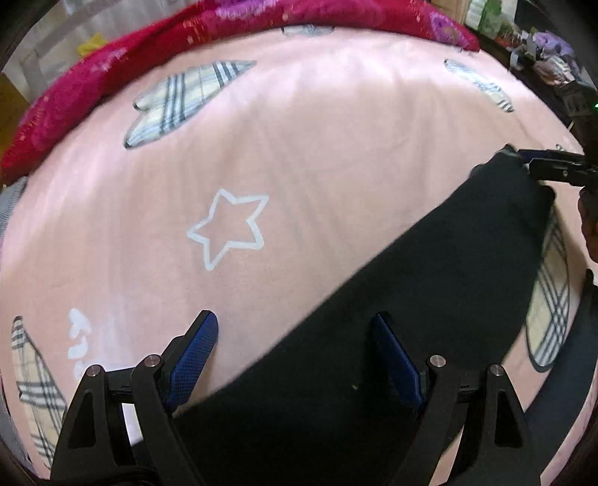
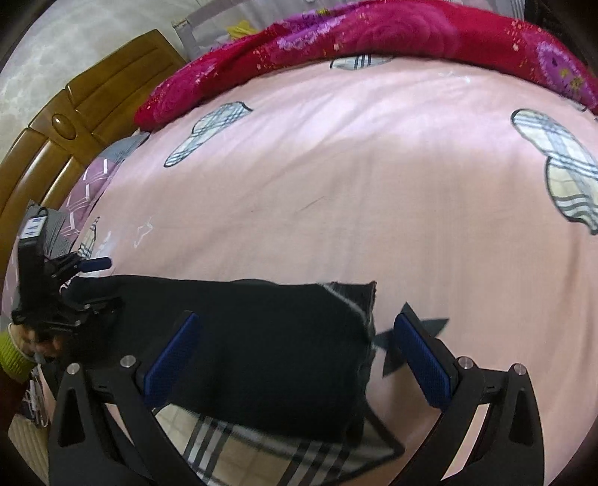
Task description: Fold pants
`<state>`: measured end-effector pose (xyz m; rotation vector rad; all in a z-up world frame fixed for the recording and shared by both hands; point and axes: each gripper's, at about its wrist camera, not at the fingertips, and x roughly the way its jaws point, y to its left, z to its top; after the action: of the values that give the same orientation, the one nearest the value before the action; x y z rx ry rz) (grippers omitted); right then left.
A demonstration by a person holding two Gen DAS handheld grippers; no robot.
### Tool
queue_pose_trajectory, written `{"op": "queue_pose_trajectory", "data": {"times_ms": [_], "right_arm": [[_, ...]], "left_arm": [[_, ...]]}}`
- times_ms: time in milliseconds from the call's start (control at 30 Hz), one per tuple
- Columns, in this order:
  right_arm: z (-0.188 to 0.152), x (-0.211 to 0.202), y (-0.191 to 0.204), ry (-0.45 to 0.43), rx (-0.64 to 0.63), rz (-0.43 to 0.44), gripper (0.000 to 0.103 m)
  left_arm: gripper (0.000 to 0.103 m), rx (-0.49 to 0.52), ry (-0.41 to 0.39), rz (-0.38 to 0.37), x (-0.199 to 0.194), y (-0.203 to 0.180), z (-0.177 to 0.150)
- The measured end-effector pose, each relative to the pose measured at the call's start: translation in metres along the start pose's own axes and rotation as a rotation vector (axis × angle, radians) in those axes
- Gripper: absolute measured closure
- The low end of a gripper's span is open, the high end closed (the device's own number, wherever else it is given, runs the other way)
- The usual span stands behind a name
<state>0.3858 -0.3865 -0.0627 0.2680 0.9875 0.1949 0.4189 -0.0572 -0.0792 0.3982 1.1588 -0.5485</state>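
I am working over a wide bed covered with a pale pink cotton sheet printed with plaid shapes and white star outlines (image 1: 299, 123). Along its far edge lies a bunched crimson floral blanket (image 2: 373, 33), and in the right wrist view a carved brown wooden headboard (image 2: 56, 123) curves round the left side.

The black fabric pants (image 2: 261, 344) lie flat on the sheet as a long dark band near the front edge of the bed, running between my two tools. In the left wrist view the band (image 1: 429, 280) stretches from beneath the left tool away toward the right one; whether it is already doubled over I cannot tell.

My left gripper (image 1: 295, 359) has its blue-padded fingers spread wide, one over bare sheet and one over the black cloth, with nothing between them. My right gripper (image 2: 293, 359) is likewise spread wide, straddling the end of the pants, and holds nothing. From the left wrist view its fingers look close together at the tip of the cloth, but its own camera shows them clearly apart.

I judge the step in hand to be taking hold of both ends for a fold. To do it well I would lower each tool so one finger slides under the hem, pinch every layer at the edge, avoid catching the sheet, then lift both ends level so the cloth stays taut and square.
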Motion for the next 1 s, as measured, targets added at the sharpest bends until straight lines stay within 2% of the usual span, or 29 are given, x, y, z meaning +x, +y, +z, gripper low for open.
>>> {"op": "queue_pose_trajectory", "data": {"times_ms": [33,67,100,133,167,200,233,267,300,400,633,700,833,1000], "right_arm": [[0.001,0.004,-0.002,0.009,0.002,0.004,0.004],[0.002,0.008,-0.003,0.022,0.003,0.022,0.012],[0.002,0.011,-0.003,0.034,0.004,0.039,0.019],[0.002,0.013,-0.004,0.042,0.003,0.041,0.022],[0.003,0.015,-0.003,0.045,-0.006,0.029,0.030],[0.003,0.015,-0.001,0.043,-0.022,0.014,0.041],[0.003,0.015,-0.002,0.042,-0.028,0.009,0.048],[0.003,0.015,-0.003,0.042,-0.024,0.009,0.070],[0.004,0.014,-0.006,0.046,-0.011,0.015,0.087],[0.001,0.001,-0.007,0.012,-0.002,0.049,0.088],[-0.025,-0.053,0.009,-0.078,-0.078,0.097,0.088],[-0.042,-0.071,0.013,-0.098,-0.113,0.106,0.088],[-0.077,-0.096,0.019,-0.124,-0.173,0.114,0.088],[-0.118,-0.111,0.028,-0.113,-0.222,0.084,0.088]], "left_arm": [[0.018,0.000,0.012,-0.018,0.004,0.001,0.002],[0.020,0.000,0.015,-0.028,0.006,0.002,0.003],[0.025,-0.002,0.015,-0.048,0.007,0.003,0.004],[0.029,-0.004,0.016,-0.068,0.007,0.003,0.005],[0.040,-0.005,0.018,-0.085,0.007,0.004,0.006],[0.060,-0.003,0.017,-0.105,0.006,0.003,0.006],[0.073,0.006,0.014,-0.139,0.003,0.000,0.006],[0.091,0.017,0.013,-0.155,0.000,-0.005,0.004],[0.093,0.030,0.005,-0.150,-0.005,-0.011,0.001],[0.098,0.059,-0.045,-0.144,-0.026,-0.027,-0.010],[0.099,0.044,-0.161,-0.186,-0.092,-0.062,-0.060],[0.099,0.033,-0.174,-0.191,-0.102,-0.076,-0.068],[0.099,0.021,-0.191,-0.198,-0.128,-0.096,-0.106],[0.099,0.027,-0.168,-0.206,-0.135,-0.125,-0.145]]}}
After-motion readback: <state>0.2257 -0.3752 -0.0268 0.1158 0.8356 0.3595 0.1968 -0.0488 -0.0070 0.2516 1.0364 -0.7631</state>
